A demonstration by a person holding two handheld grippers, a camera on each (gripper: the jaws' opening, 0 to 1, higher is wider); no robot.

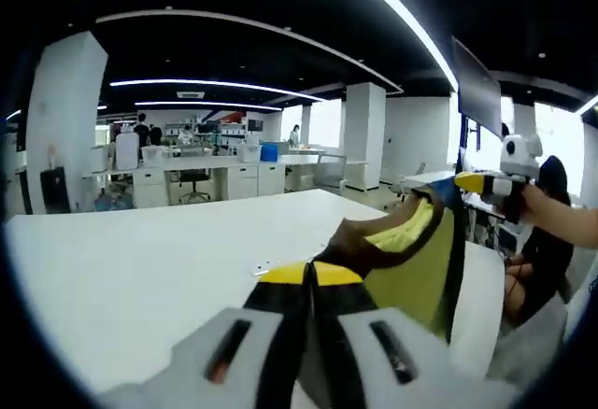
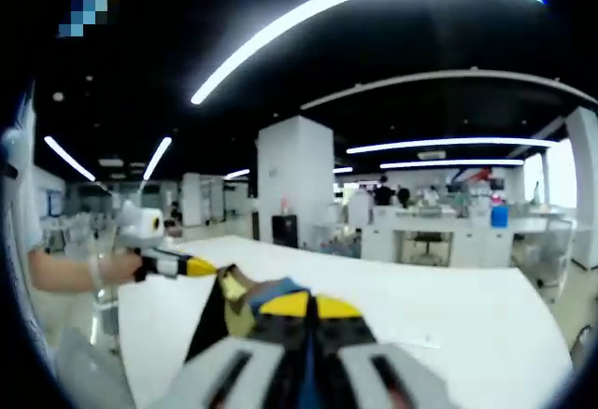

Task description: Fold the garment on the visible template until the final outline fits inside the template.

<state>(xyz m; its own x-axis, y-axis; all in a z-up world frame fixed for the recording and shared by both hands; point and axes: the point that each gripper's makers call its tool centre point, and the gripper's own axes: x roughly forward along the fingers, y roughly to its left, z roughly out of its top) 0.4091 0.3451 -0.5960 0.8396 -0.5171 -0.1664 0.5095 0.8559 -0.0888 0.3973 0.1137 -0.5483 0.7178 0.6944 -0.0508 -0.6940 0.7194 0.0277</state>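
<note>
One garment [image 1: 411, 260], two grippers [image 1: 310, 276] [image 2: 308, 308], one white table [image 1: 140, 260].

No text, label, brand, number or sign is legible anywhere in the left or right gripper view.

In the left gripper view, the garment [image 1: 411, 260] runs down behind the left gripper [image 1: 310, 276], so its lower part is hidden, and the cloth between the closed yellow tips cannot be made out clearly. The right gripper [image 1: 486, 183] comes in at the far side with its tip buried in the fabric; the arm holding it is cut off by the picture's edge. In the right gripper view, the garment [image 2: 234, 311] drops behind the right gripper [image 2: 308, 308] and its full outline is hidden. The white table [image 2: 486, 325] shows no template outline that can be told. People at the far desks [image 2: 383, 192] are too small to describe.
</note>
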